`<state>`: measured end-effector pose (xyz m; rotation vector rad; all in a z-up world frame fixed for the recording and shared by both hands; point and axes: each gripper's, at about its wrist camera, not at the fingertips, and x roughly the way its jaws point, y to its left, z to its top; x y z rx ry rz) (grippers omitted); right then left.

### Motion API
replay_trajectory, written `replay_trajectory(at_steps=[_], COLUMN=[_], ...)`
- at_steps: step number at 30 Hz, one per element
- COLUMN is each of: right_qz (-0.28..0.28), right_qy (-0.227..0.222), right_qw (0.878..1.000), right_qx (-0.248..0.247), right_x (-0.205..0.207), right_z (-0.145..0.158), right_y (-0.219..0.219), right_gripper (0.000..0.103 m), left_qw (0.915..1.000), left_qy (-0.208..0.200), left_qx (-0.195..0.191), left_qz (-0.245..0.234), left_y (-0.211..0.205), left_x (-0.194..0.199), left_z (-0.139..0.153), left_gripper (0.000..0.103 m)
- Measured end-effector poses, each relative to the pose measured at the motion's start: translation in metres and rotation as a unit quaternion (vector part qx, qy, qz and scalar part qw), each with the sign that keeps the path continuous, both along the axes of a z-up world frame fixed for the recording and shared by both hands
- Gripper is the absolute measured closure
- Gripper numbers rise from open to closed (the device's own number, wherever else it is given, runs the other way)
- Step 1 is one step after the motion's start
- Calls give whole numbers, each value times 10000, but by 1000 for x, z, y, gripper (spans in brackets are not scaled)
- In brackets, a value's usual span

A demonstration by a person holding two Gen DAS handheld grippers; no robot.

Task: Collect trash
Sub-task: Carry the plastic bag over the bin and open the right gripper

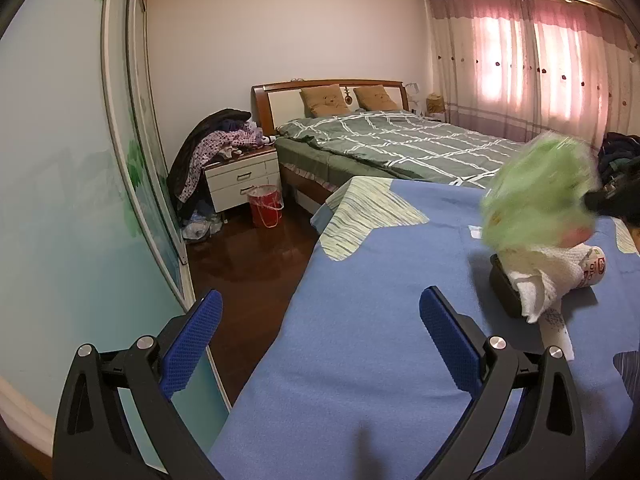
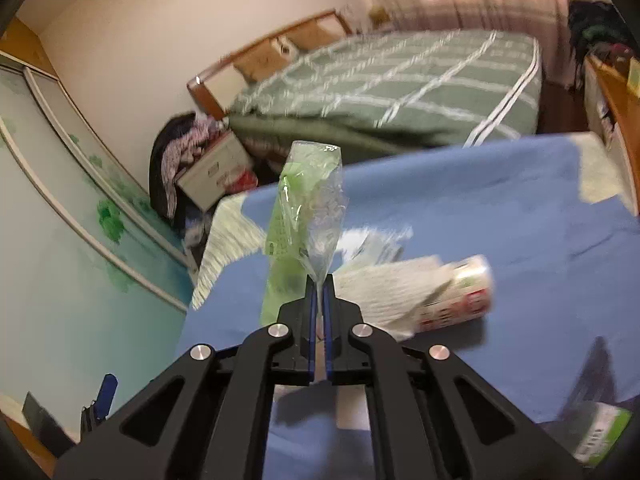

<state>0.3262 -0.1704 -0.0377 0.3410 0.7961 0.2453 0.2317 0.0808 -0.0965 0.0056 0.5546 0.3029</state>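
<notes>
My right gripper [image 2: 319, 282] is shut on a thin green and clear plastic wrapper [image 2: 310, 216], which stands up from its fingertips above the blue cloth [image 2: 500, 208]. In the left wrist view the same wrapper [image 1: 540, 188] is a blurred green shape at the right. Below it lie a crumpled white paper towel [image 1: 544, 284] [image 2: 384, 284] and a printed paper cup [image 1: 594, 266] [image 2: 464, 292] on its side. My left gripper [image 1: 320, 316] hangs open over the cloth's left edge with nothing between its blue pads.
A black box [image 1: 504, 292] lies under the paper towel. A red bin [image 1: 264, 210] with a plastic liner stands on the dark floor beside the white nightstand [image 1: 240, 180]. A green-quilted bed [image 1: 400, 144] fills the back. A green-and-white packet [image 2: 600, 432] lies at the lower right.
</notes>
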Motion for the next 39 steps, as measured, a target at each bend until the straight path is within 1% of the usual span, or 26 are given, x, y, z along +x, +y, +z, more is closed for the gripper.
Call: replay_trajectory(at_steps=[4, 7, 8, 10, 13, 16, 19, 21, 25, 28, 33, 36, 38, 39], right_qz=[-218, -557, -747, -1043, -1608, -2272, -2817, -3210, -3792, -4120, -4461, -4642, -4682, -4686], right_qy=[-469, -806, -901, -978, -1008, -1008, -934, -816, -465, -204, 97, 212, 259, 256], right_qw=[9986, 9949, 9926, 9889, 9801, 9650, 9495, 9367, 9167, 9036, 8865, 8763, 8741, 8743], right_qx=[-94, -252, -332, -401, -592, -831, -1015, -1136, -1167, -1155, -1228, -1274, -1267, -1240], right_x=[-36, -68, -82, -99, -126, -153, -173, -185, -198, -203, -199, -201, -201, -201], right_z=[24, 34, 35, 33, 27, 20, 9, -3, -30, -47, -67, -75, -79, -80], right_y=[-29, -61, -77, -102, -145, -191, -229, -256, -302, -330, -345, -346, -349, -350], right_gripper=[100, 100, 100, 100, 100, 100, 100, 100, 100, 100, 99, 95, 86, 85], left_qw=[10000, 9999, 9999, 9999, 9997, 9995, 9991, 9986, 9967, 9946, 9906, 9876, 9856, 9842], left_qy=[-8, -30, -37, -45, -73, -104, -116, -145, -217, -267, -313, -345, -336, -325], left_qx=[2, 22, 33, 59, 97, 80, 50, 35, 22, 47, 35, 39, 27, 3], left_qz=[-40, -98, -124, -154, -212, -299, -409, -499, -775, -997, -1332, -1534, -1659, -1743], left_y=[-1, -3, -4, -5, -7, -8, -10, -13, -21, -29, -42, -50, -58, -61], left_x=[0, 0, -1, -1, -2, -3, -4, -5, -8, -10, -14, -17, -20, -22], left_z=[0, 1, 1, 1, 2, 2, 2, 3, 4, 4, 4, 4, 4, 4], left_gripper=[6, 6, 6, 6, 6, 6, 6, 6, 6, 6, 6, 6, 6, 6])
